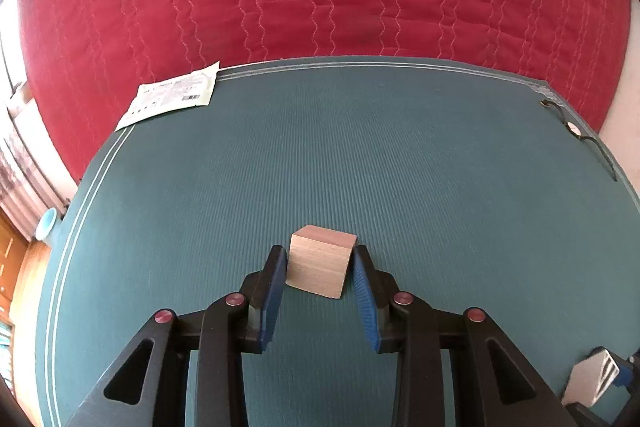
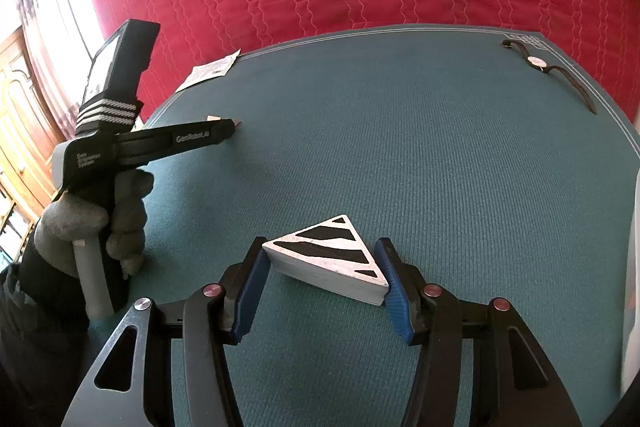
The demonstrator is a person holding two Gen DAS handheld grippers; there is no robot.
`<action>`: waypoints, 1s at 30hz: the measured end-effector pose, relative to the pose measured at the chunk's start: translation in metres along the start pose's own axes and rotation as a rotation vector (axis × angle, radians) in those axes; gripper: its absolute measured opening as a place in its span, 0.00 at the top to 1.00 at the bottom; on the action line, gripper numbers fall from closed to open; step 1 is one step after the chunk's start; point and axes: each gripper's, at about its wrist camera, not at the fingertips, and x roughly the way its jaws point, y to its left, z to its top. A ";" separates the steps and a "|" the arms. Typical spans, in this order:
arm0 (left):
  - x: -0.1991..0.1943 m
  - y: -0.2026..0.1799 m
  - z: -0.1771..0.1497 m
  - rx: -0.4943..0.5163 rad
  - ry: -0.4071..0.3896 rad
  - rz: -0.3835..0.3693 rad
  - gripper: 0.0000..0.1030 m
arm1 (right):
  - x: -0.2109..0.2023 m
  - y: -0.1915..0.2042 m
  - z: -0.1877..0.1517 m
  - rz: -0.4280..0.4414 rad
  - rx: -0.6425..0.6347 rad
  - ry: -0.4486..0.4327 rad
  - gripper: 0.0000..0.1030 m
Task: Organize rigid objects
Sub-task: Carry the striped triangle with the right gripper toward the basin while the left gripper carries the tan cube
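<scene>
The left gripper (image 1: 320, 261) pinches a wooden cube (image 1: 319, 267) on the green mat (image 1: 360, 155). The right gripper (image 2: 320, 263) clamps a striped triangular block (image 2: 332, 253), also on the mat. A wristwatch (image 2: 536, 61) lies at the mat's far corner.

Close, downward views (shared mat (image 1: 400, 155))

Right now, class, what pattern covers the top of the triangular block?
Black stripes on white across the triangular block, clearest in the right wrist view.
</scene>
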 end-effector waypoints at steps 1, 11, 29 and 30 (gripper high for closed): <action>-0.002 0.000 -0.003 -0.006 0.000 -0.005 0.66 | 0.000 0.000 0.000 0.000 0.000 0.000 0.47; -0.037 -0.011 -0.039 -0.033 -0.019 -0.005 0.66 | 0.001 0.001 0.000 0.001 0.003 -0.001 0.47; -0.092 -0.032 -0.084 -0.125 -0.057 0.020 0.66 | -0.009 -0.005 0.000 0.021 0.016 -0.053 0.47; -0.094 -0.033 -0.085 -0.124 -0.058 0.019 0.66 | -0.010 -0.005 0.000 0.020 0.018 -0.056 0.47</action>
